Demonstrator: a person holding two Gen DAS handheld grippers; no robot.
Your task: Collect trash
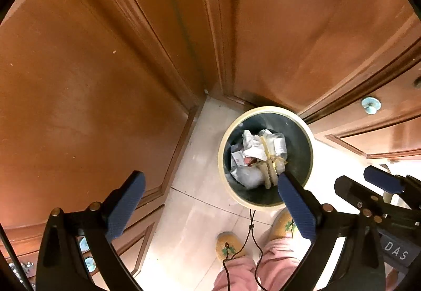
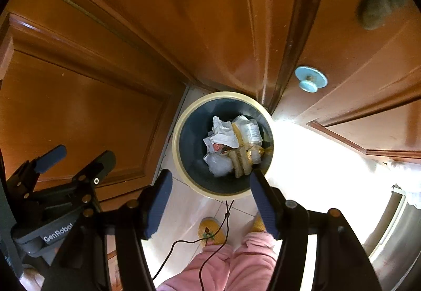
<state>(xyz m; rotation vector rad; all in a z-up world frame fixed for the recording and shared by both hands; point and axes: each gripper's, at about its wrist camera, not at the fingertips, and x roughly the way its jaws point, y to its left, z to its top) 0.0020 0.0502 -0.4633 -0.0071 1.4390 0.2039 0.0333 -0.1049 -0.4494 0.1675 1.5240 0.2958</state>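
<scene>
left gripper (image 1: 210, 201) pointed almost straight down, jaws spread about as wide as they go, nothing between the blue pads (image 1: 126, 205). right gripper (image 2: 210, 201) also aimed down, slightly tilted, jaws roughly half apart, likewise empty. no earlier view to compare.

from each tool outward: the trash bin (image 1: 307, 138), round, cream rim, dark inside, stood on the pale tile floor (image 1: 189, 201) in the corner where the wooden cabinet doors (image 1: 92, 80) met. in the left wrist view it lay at about one o'clock from the gap between the jaws, the right-hand pad overlapping its near rim. in the right wrist view the bin (image 2: 184, 120) sat close to twelve o'clock, nearly centred between the pads, so the right gripper looked the better lined up; the left one was offset toward nine o'clock of the bin.

inside the bin: crumpled white paper (image 2: 223, 133), clear plastic packaging (image 2: 251, 130), and some pale yellow strips (image 2: 240, 162) whose long axis ran roughly twelve to six. this trash lay well down in the bin, apart from both tools.

the person's yellow slippers (image 2: 210, 231) and pink trousers (image 2: 218, 262) stood at six o'clock, just beside the bin. a thin dark cord (image 2: 226, 212) hung down there.

judgement: any next reach would go straight down and slightly forward; the left needed a shift toward three o'clock first.
</scene>
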